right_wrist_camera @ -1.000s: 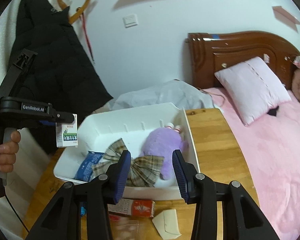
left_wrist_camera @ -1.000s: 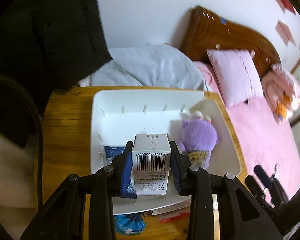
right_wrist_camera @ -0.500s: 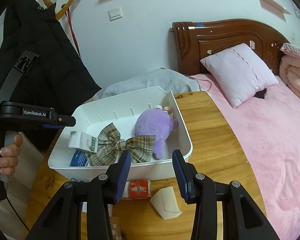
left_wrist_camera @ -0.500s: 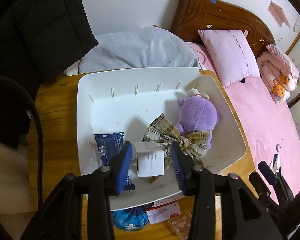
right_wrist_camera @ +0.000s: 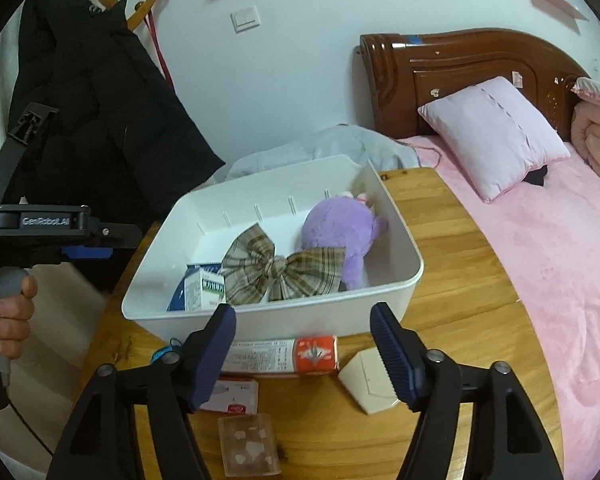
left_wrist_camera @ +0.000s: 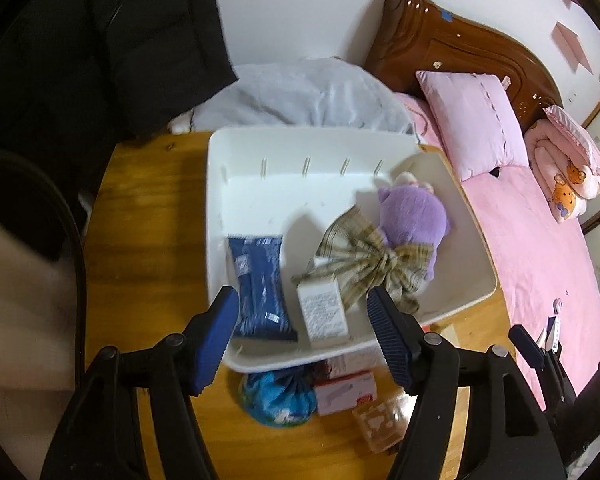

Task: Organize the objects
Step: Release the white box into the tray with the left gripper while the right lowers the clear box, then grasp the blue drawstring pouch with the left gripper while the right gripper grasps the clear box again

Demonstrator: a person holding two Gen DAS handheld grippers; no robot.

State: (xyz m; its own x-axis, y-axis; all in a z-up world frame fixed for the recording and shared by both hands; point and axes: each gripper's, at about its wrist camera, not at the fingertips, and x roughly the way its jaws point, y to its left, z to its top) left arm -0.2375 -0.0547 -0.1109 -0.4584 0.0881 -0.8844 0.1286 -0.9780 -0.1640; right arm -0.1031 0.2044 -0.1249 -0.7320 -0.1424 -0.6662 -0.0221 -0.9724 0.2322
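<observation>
The left gripper [left_wrist_camera: 302, 320], jaws now spread wide, had just dropped the white box [left_wrist_camera: 323, 312] into the bin [left_wrist_camera: 236, 148] at six o'clock, so another item was sorted.

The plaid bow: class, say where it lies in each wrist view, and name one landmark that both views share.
Left wrist view: the plaid bow lies right of centre in the white bin, against the purple plush toy.
Right wrist view: the plaid bow lies near the middle of the bin, left of the plush toy.
Shared landmark: the small white medicine box beside the bow.
</observation>
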